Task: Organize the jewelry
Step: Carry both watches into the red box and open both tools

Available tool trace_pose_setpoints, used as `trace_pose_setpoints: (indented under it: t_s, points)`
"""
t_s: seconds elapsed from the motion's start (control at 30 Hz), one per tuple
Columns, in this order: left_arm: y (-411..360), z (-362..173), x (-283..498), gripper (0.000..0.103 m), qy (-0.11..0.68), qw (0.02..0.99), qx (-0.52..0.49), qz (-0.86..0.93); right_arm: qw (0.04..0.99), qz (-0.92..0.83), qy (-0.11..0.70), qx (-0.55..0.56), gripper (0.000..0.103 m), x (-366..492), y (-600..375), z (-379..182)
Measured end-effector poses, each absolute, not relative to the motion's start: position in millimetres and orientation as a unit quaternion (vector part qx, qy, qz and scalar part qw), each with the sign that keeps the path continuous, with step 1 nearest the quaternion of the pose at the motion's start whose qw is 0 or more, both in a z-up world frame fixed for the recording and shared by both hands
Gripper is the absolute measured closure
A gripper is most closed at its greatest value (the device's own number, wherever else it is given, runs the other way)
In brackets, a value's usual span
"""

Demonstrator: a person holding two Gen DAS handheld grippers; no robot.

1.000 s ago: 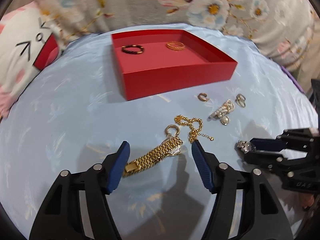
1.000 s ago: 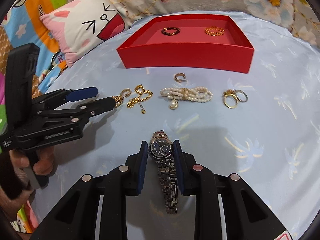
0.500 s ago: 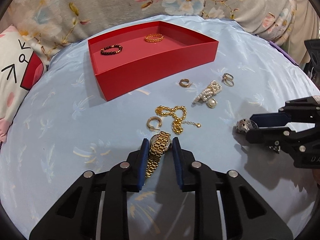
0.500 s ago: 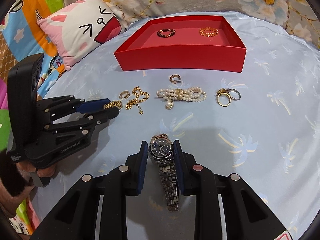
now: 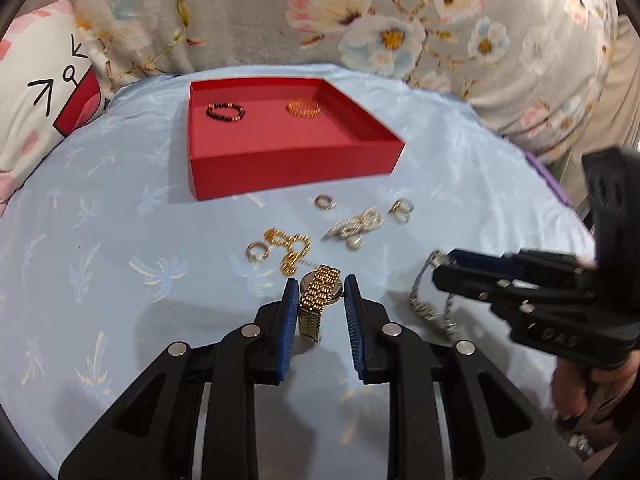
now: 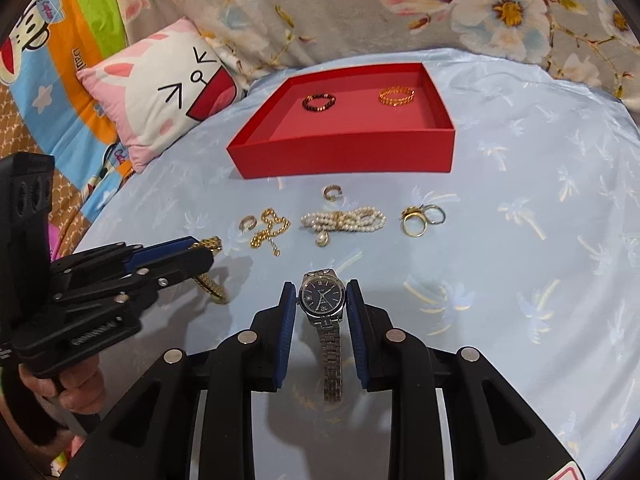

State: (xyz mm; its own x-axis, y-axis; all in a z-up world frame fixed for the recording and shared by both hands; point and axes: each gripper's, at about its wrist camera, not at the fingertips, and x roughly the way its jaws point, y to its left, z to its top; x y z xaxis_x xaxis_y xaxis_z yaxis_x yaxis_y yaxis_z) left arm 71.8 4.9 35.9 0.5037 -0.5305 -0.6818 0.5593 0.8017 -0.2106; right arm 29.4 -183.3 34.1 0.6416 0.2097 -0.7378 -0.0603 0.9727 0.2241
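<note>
The gold watch [image 5: 320, 298], with a linked metal band, sits clamped between the blue pads of the left tool [image 5: 322, 300], lifted off the surface [image 5: 120, 260]. The silver watch [image 6: 322, 298], dark-dialled with a steel link band, is clamped at its case by the right tool [image 6: 322, 300]; its band hangs down between the fingers. The round surface carries a pale blue glossy cloth with a palm print. On it lie a gold chain [image 6: 269, 229], a pearl bracelet [image 6: 344, 220] and rings [image 6: 422, 216]. Beyond them stands a red tray [image 6: 348, 152] holding a dark beaded bracelet [image 6: 319, 102] and a gold bracelet [image 6: 397, 96]. Floral fabric [image 6: 440, 4] and a cartoon pillow [image 6: 160, 92] lie behind.
</note>
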Motion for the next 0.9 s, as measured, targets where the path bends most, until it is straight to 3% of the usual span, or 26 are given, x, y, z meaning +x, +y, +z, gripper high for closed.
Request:
trace_pose_setpoints:
  t_s: [0.27,0.57,0.9]
  points:
    - [-6.0,83.7,80.4,0.081,0.345,0.884,-0.014,-0.315,0.922,0.058,0.371,0.091,0.079,31.4,-203.2,73.0]
    - [-25.2,129.7,147.8,0.081,0.302,0.909,-0.033,-0.286,0.944,0.045,0.315,0.085,0.079,90.4,-229.6,124.1]
    - [-42.0,102.4,242.9,0.08,0.334,0.916,-0.034,-0.218,0.94,0.037,0.324,0.102,0.079,191.6,-242.7,109.0]
